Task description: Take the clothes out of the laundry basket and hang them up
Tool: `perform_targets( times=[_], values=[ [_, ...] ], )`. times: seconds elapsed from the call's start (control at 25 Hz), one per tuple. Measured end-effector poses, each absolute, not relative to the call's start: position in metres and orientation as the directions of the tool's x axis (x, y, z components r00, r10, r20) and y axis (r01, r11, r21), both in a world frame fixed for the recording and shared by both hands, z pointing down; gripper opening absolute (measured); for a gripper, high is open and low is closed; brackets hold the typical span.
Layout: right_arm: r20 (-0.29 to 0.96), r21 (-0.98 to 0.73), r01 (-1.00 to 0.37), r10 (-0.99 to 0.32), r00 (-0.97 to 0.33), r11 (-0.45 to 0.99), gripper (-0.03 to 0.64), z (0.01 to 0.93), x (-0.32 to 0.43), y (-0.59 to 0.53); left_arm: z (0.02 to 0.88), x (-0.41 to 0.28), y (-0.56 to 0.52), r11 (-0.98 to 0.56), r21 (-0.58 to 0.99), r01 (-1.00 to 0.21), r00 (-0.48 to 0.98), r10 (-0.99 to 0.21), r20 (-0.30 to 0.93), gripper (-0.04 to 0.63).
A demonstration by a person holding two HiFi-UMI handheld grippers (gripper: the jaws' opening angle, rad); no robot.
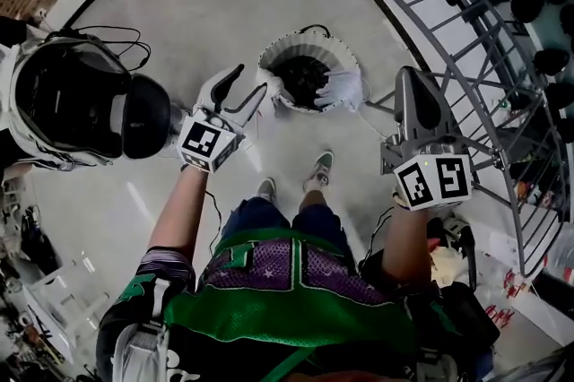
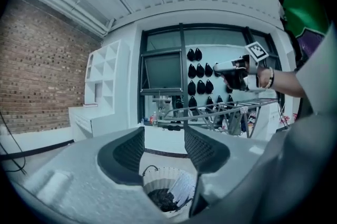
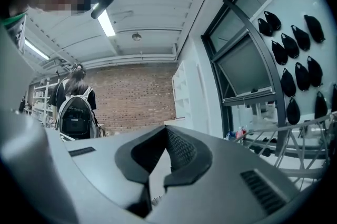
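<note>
Your left gripper hangs spread wide and empty near the basket of clothes on the floor; your right gripper is pressed together, empty, by the rack.

The laundry basket stands mouth-up with bare floor all round it, leaving an open way in for the left tool, whose jaws stand apart just left of its rim. The drying rack walls off the floor's right side beside the closed right tool. A bulky black-and-white pack crowds the floor's left edge.
</note>
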State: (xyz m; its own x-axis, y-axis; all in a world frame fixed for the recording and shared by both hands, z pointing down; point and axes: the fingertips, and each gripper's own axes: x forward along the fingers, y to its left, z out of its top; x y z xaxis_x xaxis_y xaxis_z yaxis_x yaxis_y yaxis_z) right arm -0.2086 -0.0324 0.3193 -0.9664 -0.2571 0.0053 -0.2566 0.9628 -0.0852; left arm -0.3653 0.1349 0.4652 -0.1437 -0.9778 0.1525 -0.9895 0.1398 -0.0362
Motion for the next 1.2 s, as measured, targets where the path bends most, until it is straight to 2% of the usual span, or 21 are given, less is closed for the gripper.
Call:
perform_targets(
  times=[0.24, 0.72, 1.2],
  values=[
    [0.039, -0.093, -0.294, -0.292, -0.956, 0.951, 0.0, 0.361, -0.228, -0.051, 0.534, -0.385, 0.125, 0.112, -0.035, -0.993, -0.117, -0.97, 0.214, 0.232],
    [0.111, -0.119, -0.353, -0.341, -0.933, 0.928, 0.0, 0.505, -0.23, -0.046, 0.748, -0.404, 0.117, 0.071, 0.006, -0.997, -0.064, -0.937, 0.344, 0.232],
    [0.153, -0.134, -0.331, -0.311, -0.938, 0.934, 0.0, 0.626, -0.248, -0.043, 0.938, -0.437, 0.11, 0.076, 0.044, -0.996, -0.047, -0.89, 0.453, 0.232]
  ],
)
